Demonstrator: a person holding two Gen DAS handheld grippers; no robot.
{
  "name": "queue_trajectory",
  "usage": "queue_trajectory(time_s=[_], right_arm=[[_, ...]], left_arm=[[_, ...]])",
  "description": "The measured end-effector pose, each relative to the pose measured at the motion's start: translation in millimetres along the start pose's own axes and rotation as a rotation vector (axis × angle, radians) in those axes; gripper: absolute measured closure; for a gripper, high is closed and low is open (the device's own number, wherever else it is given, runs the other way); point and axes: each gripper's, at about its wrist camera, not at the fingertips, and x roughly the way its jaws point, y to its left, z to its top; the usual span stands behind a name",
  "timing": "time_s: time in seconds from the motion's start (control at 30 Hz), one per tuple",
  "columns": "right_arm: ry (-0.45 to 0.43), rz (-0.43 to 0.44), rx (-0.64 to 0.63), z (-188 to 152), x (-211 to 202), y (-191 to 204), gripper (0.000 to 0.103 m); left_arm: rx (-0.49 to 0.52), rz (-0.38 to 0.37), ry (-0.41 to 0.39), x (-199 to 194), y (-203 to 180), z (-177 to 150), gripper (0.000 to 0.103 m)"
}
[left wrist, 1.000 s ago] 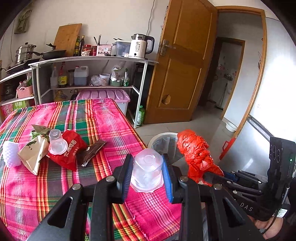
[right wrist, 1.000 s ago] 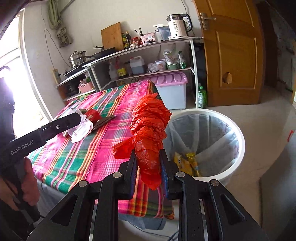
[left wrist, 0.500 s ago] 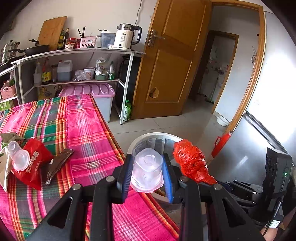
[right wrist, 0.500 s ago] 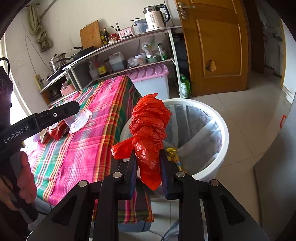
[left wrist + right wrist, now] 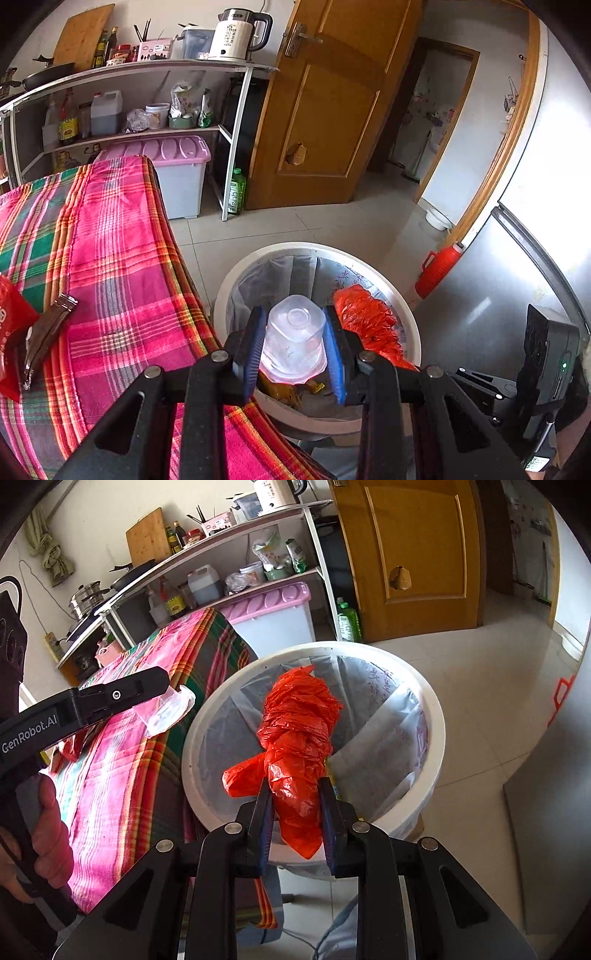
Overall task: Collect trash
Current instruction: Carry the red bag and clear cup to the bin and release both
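**Both grippers loaded, poised over the bin mouth**

The left gripper (image 5: 295, 350) has its blue pads pressed against the two sides of a clear plastic cup (image 5: 293, 341), held bottom-forward, with the jaws part-way apart around it. In the left wrist view the cup sits over the near part of the white trash bin (image 5: 410, 325), just past the edge of the table, where the pink plaid tablecloth (image 5: 110, 258) drops away close beside the bin's rim.

The right gripper (image 5: 295, 823) pinches a crumpled red plastic bag (image 5: 299, 738) with narrow-set jaws; the bag stands up from the pads and lies in front of the bin's open mouth, its lower tip hanging below the fingers. Yellow wrappers (image 5: 284, 391) already lie in the lined bin.

A red snack packet (image 5: 11, 332) and a dark brown wrapper (image 5: 44, 339) rest on the cloth, well back from the table edge.

Beyond the bin the tiled floor (image 5: 314, 225) lies open toward the wooden door (image 5: 332, 110). A metal shelf rack (image 5: 229, 140) and a pink-lidded storage box (image 5: 177, 166) stand past the table's far end
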Motion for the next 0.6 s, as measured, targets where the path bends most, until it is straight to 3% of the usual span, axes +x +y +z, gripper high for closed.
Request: queue_trajectory(time_s=[0.23,0.37,0.6], right_arm=[[0.030,-0.010,0.004,-2,10,-4,0.074],[0.022,-0.010,0.002,-3,9,-4,0.070],[-0.017,-0.016,-0.008,0,-7,1,0.070]], left_arm=[[-0.034,-0.015,0.059,17,3,-2,0.067],[-0.045,-0.020,0.048,14,5,-1,0.059],[-0.046,-0.018,0.009,-2,7,0,0.059]])
